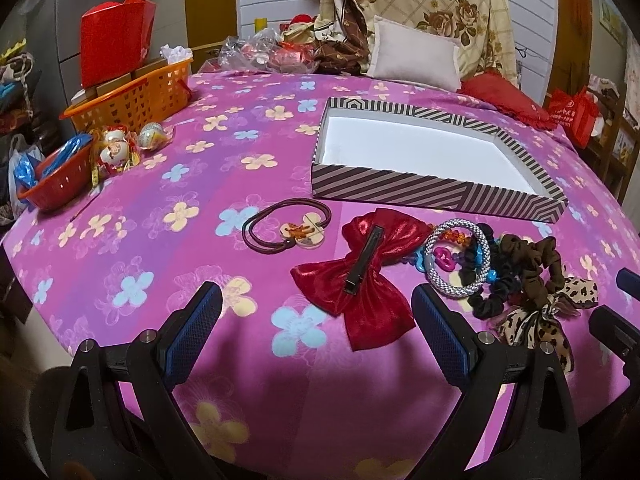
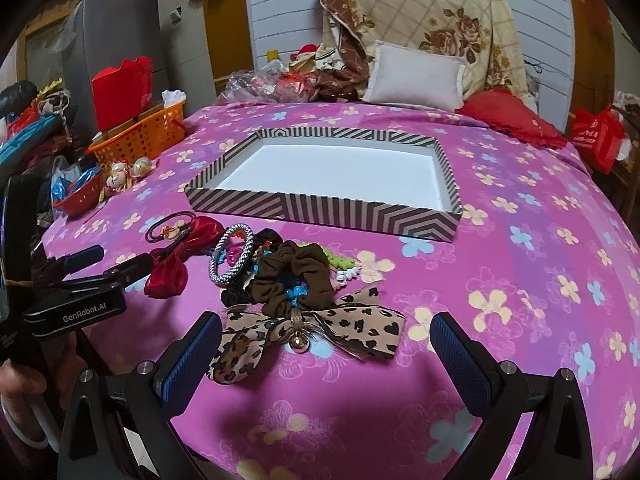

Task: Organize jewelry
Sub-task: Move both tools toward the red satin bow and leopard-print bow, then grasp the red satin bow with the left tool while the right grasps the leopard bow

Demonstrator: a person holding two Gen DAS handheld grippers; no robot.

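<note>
Left gripper (image 1: 316, 320) spread wide, holding nothing, near the red bow (image 1: 362, 276). Right gripper (image 2: 326, 344) likewise wide and unloaded, at the leopard-print bow (image 2: 308, 336). Hair accessories lie heaped on the pink floral bedspread (image 2: 520, 280), just near of the striped box (image 2: 320, 210), whose white interior holds nothing.

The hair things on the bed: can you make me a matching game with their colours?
Things:
1. bow with the clip
2. twisted rope bracelet
3. big scrunchie
4. box

Colours:
A. brown
B. striped outside, white inside
C. shiny red
D. silver and white

Pairs: 1-C, 2-D, 3-A, 4-B
</note>
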